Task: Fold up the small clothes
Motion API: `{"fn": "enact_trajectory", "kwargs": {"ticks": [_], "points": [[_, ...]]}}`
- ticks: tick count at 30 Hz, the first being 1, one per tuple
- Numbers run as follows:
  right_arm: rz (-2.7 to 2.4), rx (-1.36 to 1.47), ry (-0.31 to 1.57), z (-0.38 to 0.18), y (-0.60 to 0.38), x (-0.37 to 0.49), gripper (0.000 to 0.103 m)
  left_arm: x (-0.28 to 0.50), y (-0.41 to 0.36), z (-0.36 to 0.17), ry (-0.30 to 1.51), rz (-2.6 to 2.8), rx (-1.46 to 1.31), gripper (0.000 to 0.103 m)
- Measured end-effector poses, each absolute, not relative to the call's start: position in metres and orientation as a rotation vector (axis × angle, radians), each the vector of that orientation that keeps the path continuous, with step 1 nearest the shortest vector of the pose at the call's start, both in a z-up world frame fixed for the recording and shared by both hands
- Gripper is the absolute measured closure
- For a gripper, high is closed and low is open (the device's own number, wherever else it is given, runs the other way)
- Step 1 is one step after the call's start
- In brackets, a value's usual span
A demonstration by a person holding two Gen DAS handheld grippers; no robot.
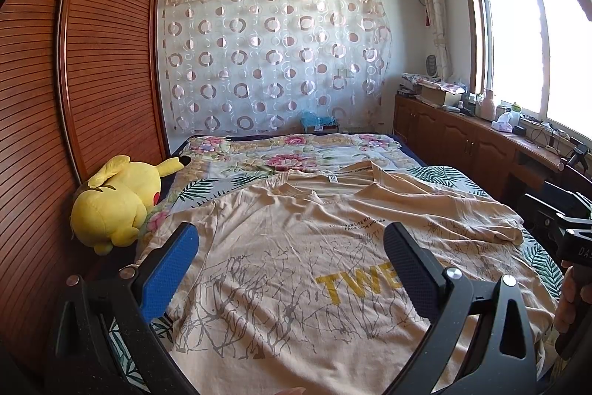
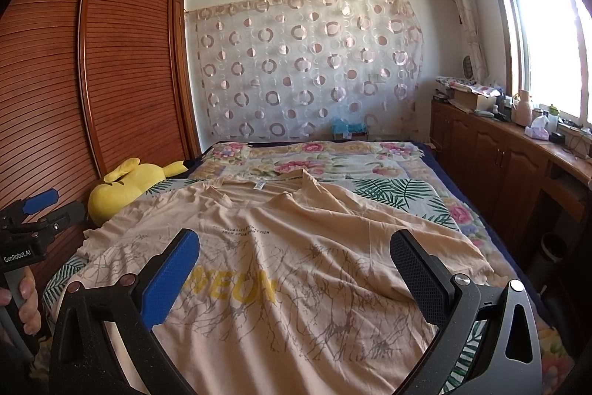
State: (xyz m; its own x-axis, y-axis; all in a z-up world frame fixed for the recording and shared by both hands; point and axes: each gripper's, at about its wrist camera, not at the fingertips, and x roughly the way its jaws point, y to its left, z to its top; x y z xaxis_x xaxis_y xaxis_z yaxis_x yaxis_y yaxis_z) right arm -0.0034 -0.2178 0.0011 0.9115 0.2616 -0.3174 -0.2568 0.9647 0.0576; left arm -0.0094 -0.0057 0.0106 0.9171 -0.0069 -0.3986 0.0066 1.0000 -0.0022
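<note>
A beige T-shirt [image 1: 296,247] with grey branch print and yellow letters lies spread face up on the bed, collar at the far end; it also shows in the right wrist view [image 2: 296,247]. Its right sleeve area is rumpled. My left gripper [image 1: 292,247] is open and empty, hovering above the shirt's lower left part. My right gripper [image 2: 296,250] is open and empty above the shirt's lower right part. Each gripper also shows at the edge of the other's view, the right one [image 1: 566,232] and the left one [image 2: 33,224].
A yellow plush toy [image 1: 118,202] lies at the bed's left edge against the wooden wardrobe [image 1: 92,62]. A floral quilt [image 1: 296,154] covers the far end of the bed. A cluttered wooden cabinet [image 1: 462,132] runs under the window on the right.
</note>
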Motion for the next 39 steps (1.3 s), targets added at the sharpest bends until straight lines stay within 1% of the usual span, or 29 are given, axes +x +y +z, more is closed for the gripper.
{"fn": "enact_trajectory", "kwargs": {"ticks": [39], "points": [[0.275, 0.014, 0.326, 0.0007, -0.2145, -0.0018, 0.0, -0.0136, -0.0073, 0.0152, 0.404, -0.007, 0.0, 0.002]]}}
